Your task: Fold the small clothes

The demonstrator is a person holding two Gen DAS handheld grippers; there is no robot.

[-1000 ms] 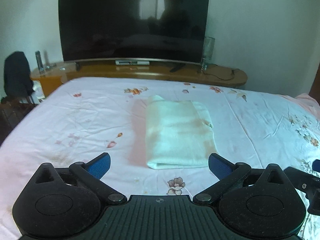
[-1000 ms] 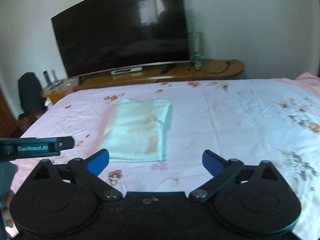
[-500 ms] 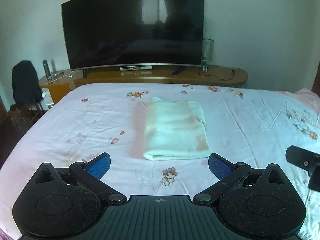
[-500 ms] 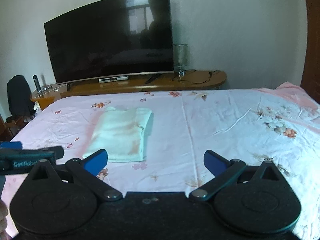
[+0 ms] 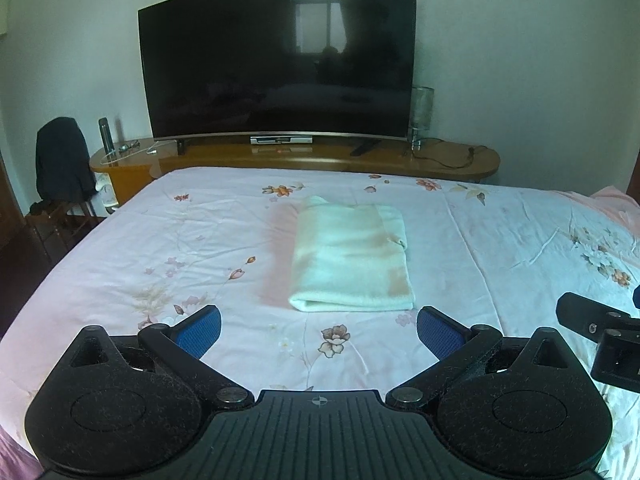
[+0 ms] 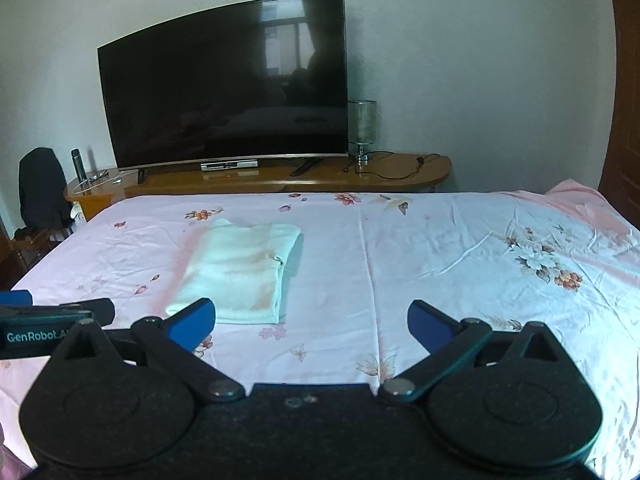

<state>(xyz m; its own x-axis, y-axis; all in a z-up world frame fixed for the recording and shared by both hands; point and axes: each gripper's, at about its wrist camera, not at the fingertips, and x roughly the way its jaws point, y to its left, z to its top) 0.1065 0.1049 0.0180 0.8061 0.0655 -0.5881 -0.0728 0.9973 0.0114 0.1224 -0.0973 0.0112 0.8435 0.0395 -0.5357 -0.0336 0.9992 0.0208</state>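
Risk from the left wrist view: your left gripper [image 5: 318, 326] hangs with its fingers spread wide and empty, short of the folded pale garment [image 5: 350, 258], which lies flat on the floral bedsheet [image 5: 160, 248]. A low re-approach could snag the doubled near edge and undo the fold.

From the right wrist view, your right gripper [image 6: 311, 320] is likewise spread and empty, with the garment [image 6: 240, 270] ahead to its left. Sweeping left could drag the loose right flap or strike the left tool.
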